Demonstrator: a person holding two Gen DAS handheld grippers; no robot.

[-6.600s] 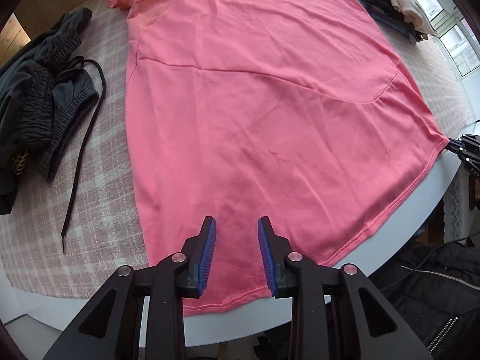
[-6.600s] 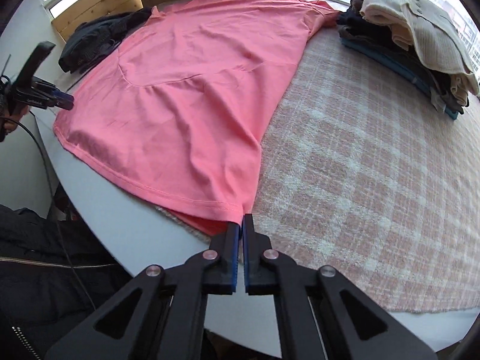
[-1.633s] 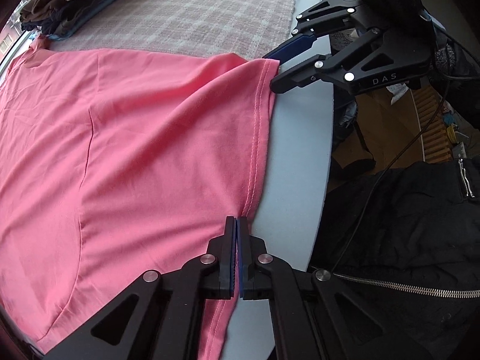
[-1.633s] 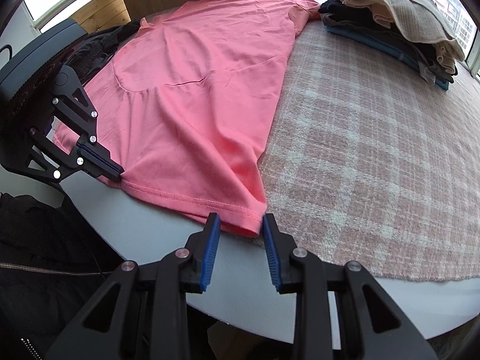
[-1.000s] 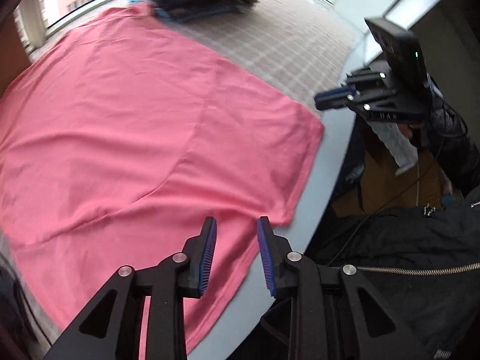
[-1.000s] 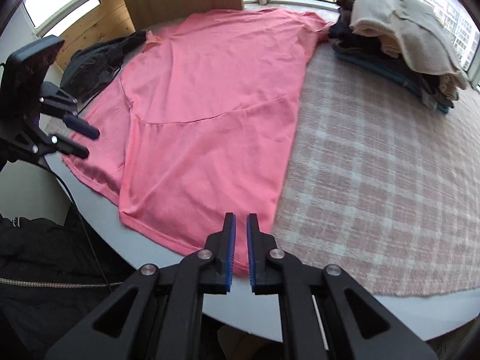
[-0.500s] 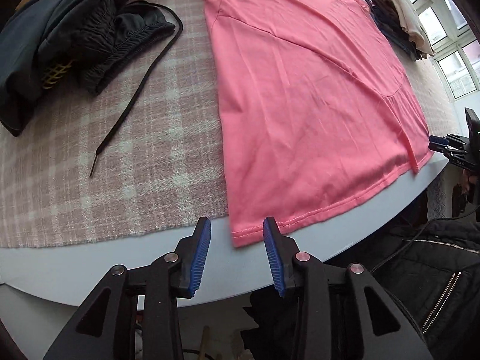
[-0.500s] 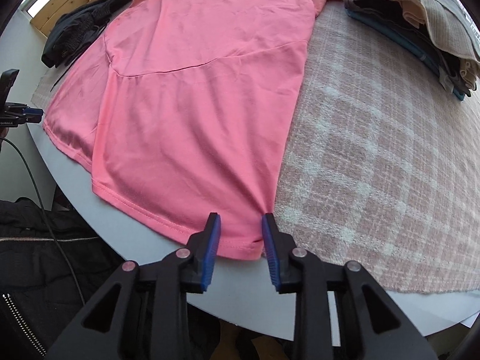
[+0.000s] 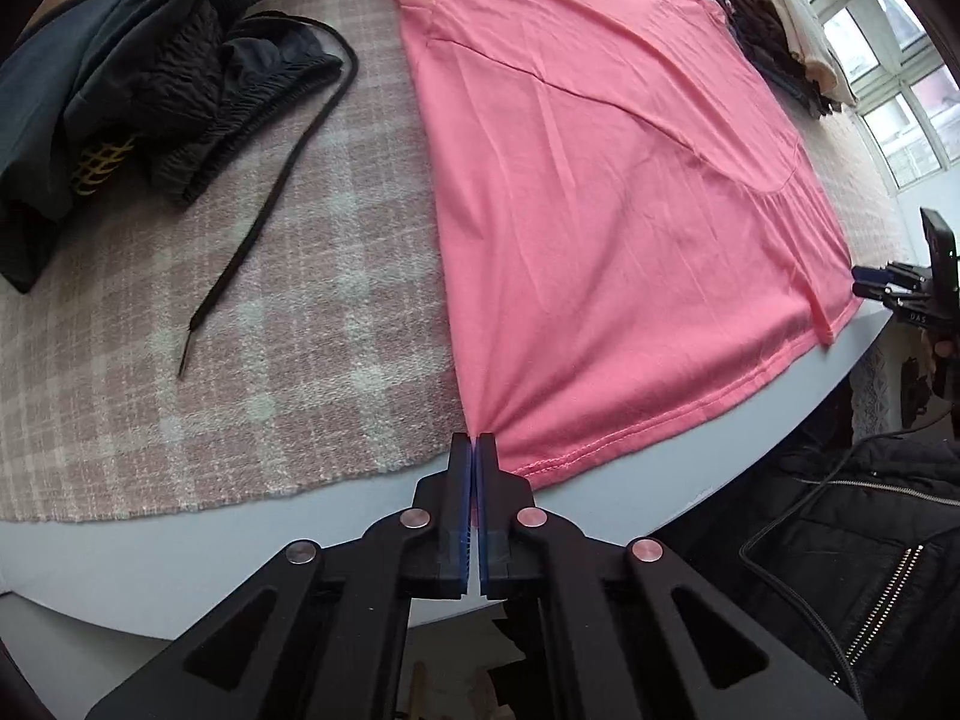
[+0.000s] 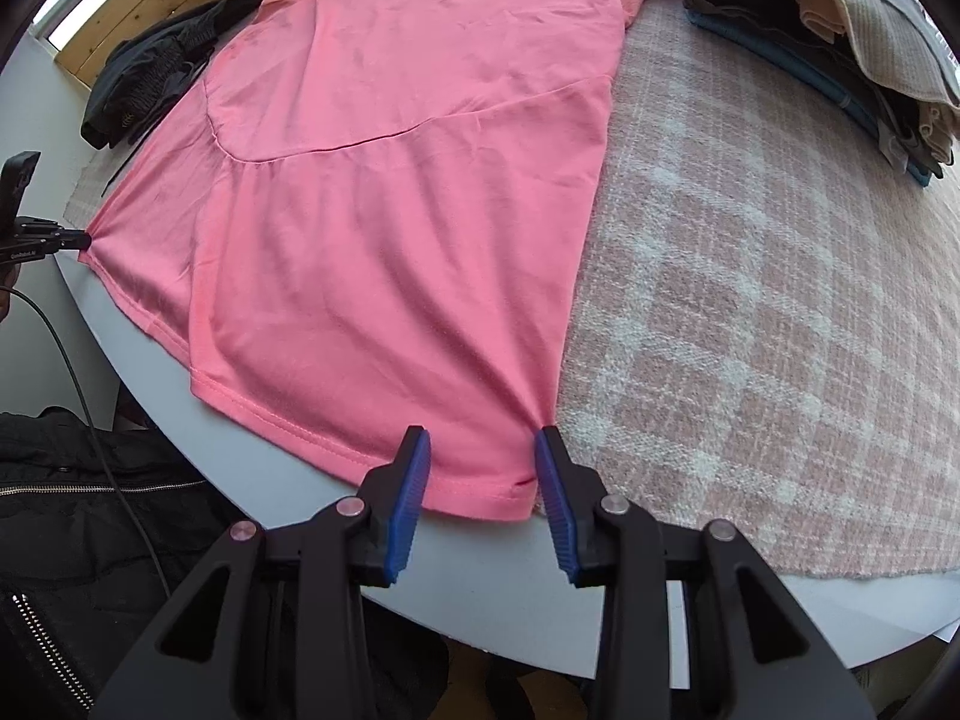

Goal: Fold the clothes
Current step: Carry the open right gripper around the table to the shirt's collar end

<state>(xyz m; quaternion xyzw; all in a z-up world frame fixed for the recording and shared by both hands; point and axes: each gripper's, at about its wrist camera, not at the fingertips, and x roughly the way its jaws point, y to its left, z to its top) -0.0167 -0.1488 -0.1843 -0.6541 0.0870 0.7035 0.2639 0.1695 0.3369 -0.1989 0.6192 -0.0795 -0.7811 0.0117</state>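
Note:
A pink shirt (image 9: 600,210) (image 10: 390,210) lies spread flat on a plaid cloth (image 10: 750,300), its hem hanging onto the round white table's rim (image 10: 510,588). My left gripper (image 9: 477,441) is shut on the hem's left corner, and the fabric puckers toward the pinch; in the right wrist view this left gripper (image 10: 78,238) shows at the far left edge. My right gripper (image 10: 480,450) stands over the hem's right corner, its jaws opening with the corner between the blue pads, which do not press on it. In the left wrist view the right gripper (image 9: 864,288) is small, at the far right.
A heap of black clothes (image 9: 150,90) with a long drawstring (image 9: 270,192) lies left of the shirt. A stack of folded clothes (image 10: 840,30) sits at the back right. A person's black zipped jacket (image 9: 840,570) is close to the table's edge.
My left gripper swung across to the hem's left corner and closed on it. My right gripper, shut a second ago, opened and came down over the right corner.

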